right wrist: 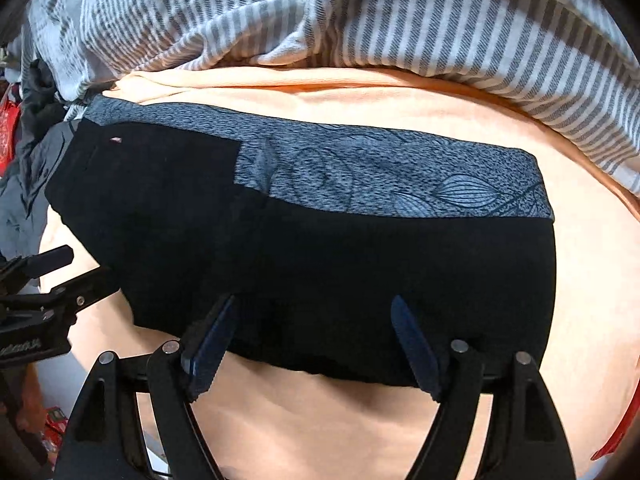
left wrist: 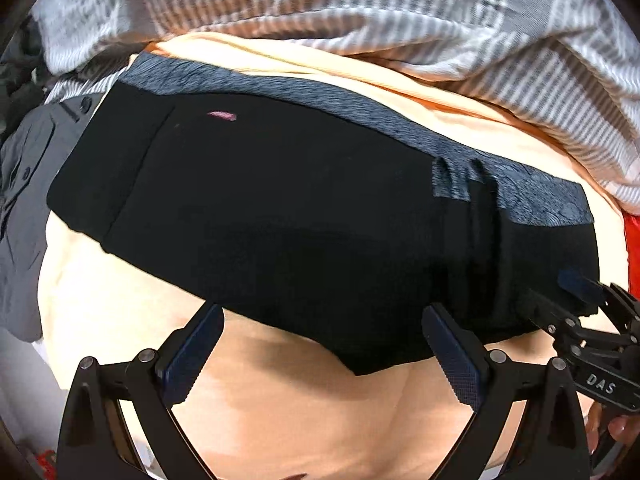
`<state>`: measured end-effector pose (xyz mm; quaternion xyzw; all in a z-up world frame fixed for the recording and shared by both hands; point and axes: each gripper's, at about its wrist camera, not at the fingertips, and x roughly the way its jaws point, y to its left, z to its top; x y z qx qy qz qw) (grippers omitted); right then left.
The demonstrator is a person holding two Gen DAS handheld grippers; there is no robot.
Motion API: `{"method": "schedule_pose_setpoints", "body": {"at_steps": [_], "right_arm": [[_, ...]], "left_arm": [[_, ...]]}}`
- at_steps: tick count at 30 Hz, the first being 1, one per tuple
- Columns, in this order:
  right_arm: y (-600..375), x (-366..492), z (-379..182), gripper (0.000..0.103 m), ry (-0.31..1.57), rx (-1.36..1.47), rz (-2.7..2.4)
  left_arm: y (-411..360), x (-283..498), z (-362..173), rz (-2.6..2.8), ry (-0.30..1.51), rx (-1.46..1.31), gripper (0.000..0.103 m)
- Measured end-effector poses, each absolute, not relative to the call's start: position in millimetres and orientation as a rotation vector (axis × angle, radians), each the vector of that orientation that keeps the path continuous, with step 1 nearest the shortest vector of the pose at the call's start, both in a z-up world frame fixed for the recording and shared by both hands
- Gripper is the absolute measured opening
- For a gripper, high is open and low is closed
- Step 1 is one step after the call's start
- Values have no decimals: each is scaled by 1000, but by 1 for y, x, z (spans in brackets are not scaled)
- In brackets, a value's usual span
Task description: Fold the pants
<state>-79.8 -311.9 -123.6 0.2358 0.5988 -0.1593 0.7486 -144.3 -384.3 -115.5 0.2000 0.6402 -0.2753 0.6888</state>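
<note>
The black pants point(left wrist: 288, 216) lie folded in a compact bundle on a peach sheet point(left wrist: 304, 412), with a grey leaf-patterned band point(right wrist: 400, 176) along the far edge. My left gripper point(left wrist: 322, 312) is open, its fingertips at the bundle's near edge and holding nothing. My right gripper point(right wrist: 314, 304) is open, its fingertips over the near edge of the pants point(right wrist: 320, 272). The right gripper also shows at the right of the left wrist view point(left wrist: 580, 300). The left gripper shows at the left of the right wrist view point(right wrist: 76, 268).
A grey-and-white striped blanket point(right wrist: 360, 20) is bunched along the far side. Dark grey clothes point(left wrist: 28, 184) are piled at the left. Red objects point(right wrist: 10, 124) lie at the far left, and a red edge point(left wrist: 632, 248) at the right.
</note>
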Motion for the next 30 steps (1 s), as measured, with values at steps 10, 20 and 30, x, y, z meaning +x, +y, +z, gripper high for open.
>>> {"method": "schedule_pose_setpoints", "body": {"at_steps": [10,20,30], "right_arm": [[-275,-59,-105,81,1305,498,-283],[-240,-28,-95,81,1314,458,-196],[-219,-12,-108,82,1353,439,-146]], "left_arm": [[-308,-96,-101,-571,1427,116,100],[-221,-18,-130,-467,1418,-263,95],[-223,4,-174,-575,1442,-470,73]]}}
